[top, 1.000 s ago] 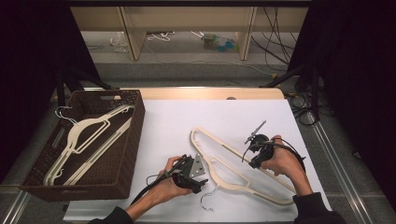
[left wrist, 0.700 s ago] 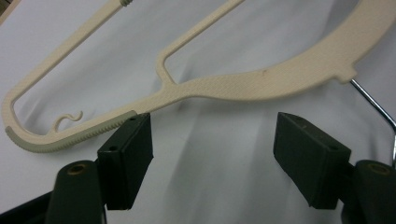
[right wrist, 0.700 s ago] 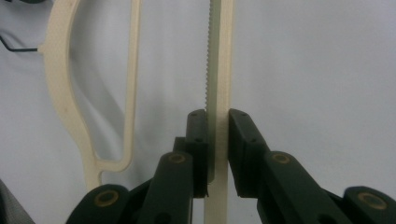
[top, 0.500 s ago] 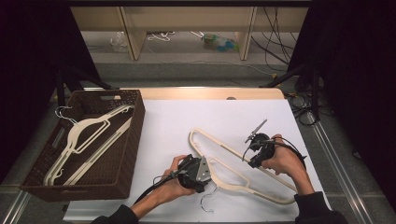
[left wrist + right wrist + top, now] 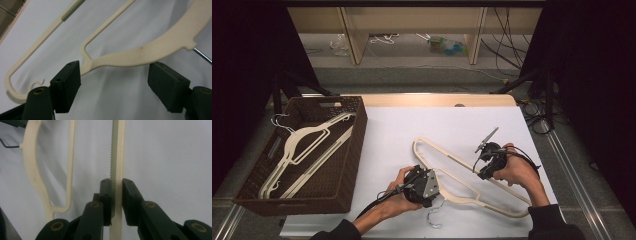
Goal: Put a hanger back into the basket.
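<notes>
A cream hanger (image 5: 472,185) lies flat on the white tabletop (image 5: 412,130), near the person's side and a bit to the right. Its metal hook (image 5: 434,216) points toward the bottom edge of the tabletop. The right tool (image 5: 486,169) is clamped on the far bar of the hanger. In the right gripper view the two black pads (image 5: 106,195) squeeze the thin bar, the one with little teeth along its edge, from both sides. The right hand (image 5: 518,172) holds that tool over the right part of the hanger. The left tool (image 5: 430,192) sits by the middle of the hanger, close to the neck where the hook comes out. Its jaws are wide apart. In the left gripper view the thick curved shoulder of the hanger (image 5: 140,53) runs across between the two pads (image 5: 67,85), and the pads do not press on it. One pad is just beside the spot where the thin bar joins the shoulder. The left hand (image 5: 399,200) holds this tool low over the tabletop. On the left side of the tabletop stands a dark brown basket (image 5: 347,165). Two more cream hangers (image 5: 304,150) lie inside it, well apart from the hanger the tools are working on.
</notes>
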Tool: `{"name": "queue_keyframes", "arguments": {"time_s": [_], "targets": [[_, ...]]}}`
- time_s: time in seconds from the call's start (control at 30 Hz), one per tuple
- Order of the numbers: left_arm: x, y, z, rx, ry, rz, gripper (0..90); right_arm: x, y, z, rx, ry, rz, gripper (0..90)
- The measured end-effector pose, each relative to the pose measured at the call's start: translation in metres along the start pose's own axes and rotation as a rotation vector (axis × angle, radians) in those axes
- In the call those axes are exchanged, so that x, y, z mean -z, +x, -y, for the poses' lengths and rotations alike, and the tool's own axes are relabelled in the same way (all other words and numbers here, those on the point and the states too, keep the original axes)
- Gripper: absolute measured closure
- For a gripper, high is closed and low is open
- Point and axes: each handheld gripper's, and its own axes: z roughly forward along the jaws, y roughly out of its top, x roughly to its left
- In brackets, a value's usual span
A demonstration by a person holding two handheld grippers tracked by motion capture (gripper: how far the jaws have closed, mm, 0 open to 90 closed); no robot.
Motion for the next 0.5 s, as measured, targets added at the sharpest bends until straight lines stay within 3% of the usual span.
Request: {"name": "queue_keyframes", "arguments": {"time_s": [0.03,0.2,0.23,0.33,0.5], "targets": [[0.001,-0.001,0.0,-0.015,-0.006,-0.015,26.6,-0.001,-0.001,0.0,0.004,-0.001,-0.009,79.2],[0.003,-0.002,-0.001,-0.052,-0.02,0.005,27.4,-0.004,-0.003,0.0,0.019,0.005,-0.022,79.1],[0.005,-0.003,-0.001,-0.082,-0.052,0.018,29.2,-0.004,-0.004,0.0,0.023,0.0,-0.026,79.1],[0.008,-0.004,-0.001,-0.122,-0.09,0.063,36.0,-0.005,-0.005,0.001,0.026,-0.008,-0.043,79.1],[0.013,-0.003,-0.001,-0.169,-0.114,0.103,46.2,-0.008,-0.007,0.003,0.026,-0.013,-0.073,79.1]]}}
